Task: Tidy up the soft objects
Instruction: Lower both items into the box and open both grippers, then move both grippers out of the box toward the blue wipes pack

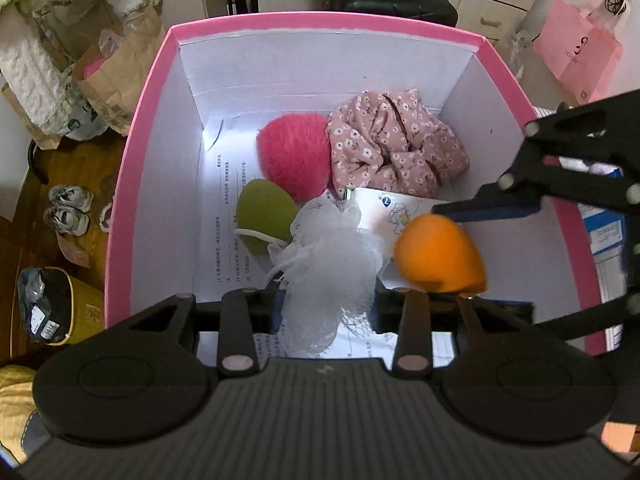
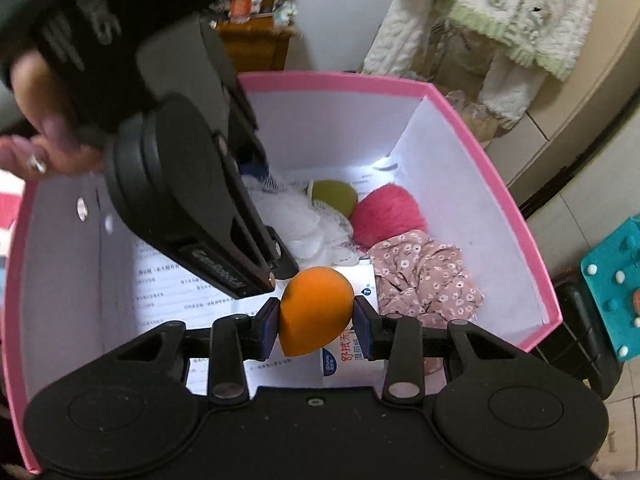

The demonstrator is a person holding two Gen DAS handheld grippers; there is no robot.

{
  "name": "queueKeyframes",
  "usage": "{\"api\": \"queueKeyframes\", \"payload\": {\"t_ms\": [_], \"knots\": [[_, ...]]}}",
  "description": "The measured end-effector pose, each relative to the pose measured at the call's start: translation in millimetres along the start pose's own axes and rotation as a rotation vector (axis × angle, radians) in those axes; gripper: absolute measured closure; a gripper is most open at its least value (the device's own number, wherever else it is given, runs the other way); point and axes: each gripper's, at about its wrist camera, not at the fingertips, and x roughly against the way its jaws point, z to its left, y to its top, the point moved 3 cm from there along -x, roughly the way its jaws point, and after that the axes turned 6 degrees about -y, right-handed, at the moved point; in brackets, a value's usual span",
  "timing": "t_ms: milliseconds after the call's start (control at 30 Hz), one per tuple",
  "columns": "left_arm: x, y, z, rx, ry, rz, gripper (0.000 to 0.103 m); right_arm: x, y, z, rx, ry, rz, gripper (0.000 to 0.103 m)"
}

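The orange teardrop-shaped foam sponge (image 2: 316, 314) was clamped between the blue pads of the right claw (image 2: 316, 322), held above the floor of the pink cardboard box with white inner walls (image 1: 160, 168). In the right wrist view its long axis ran from 1 o'clock down to 7 o'clock, rounded end up, pointed tip down.

The left claw (image 1: 326, 300) was closed on the white mesh bath pouf (image 1: 328, 272), low inside the same box. Printed paper sheets (image 1: 224, 216) lined the box bottom. On them lay an olive-green egg-shaped sponge (image 1: 264, 216), a fluffy magenta pompom (image 1: 294, 154) at its 1 o'clock, and a crumpled pink floral fabric piece (image 1: 396, 144) touching the pompom's right side.

Around the box, at 9 o'clock in the left wrist view, brown paper bags (image 1: 116, 80) and small sneakers (image 1: 68, 208) stood on a wooden floor (image 1: 80, 168).
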Motion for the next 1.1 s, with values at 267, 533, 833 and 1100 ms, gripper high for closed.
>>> {"api": "queueKeyframes", "payload": {"t_ms": [267, 533, 833, 1100], "knots": [[24.0, -7.9, -2.0, -0.02, -0.021, -0.059, 0.045, -6.4, -2.6, 2.9, 0.004, -0.003, 0.018, 0.057], [49.3, -18.4, -13.9, -0.062, -0.009, -0.115, 0.042, 16.3, -5.7, -0.8, -0.064, -0.073, -0.033, 0.046], [99.1, -36.0, -26.3, -0.113, 0.023, -0.162, 0.042, 82.2, -17.8, -1.3, -0.277, -0.056, -0.139, 0.046], [145.6, -61.5, -44.8, -0.144, 0.045, -0.177, 0.038, 136.7, -36.8, 10.0, -0.401, 0.013, -0.197, 0.045]]}}
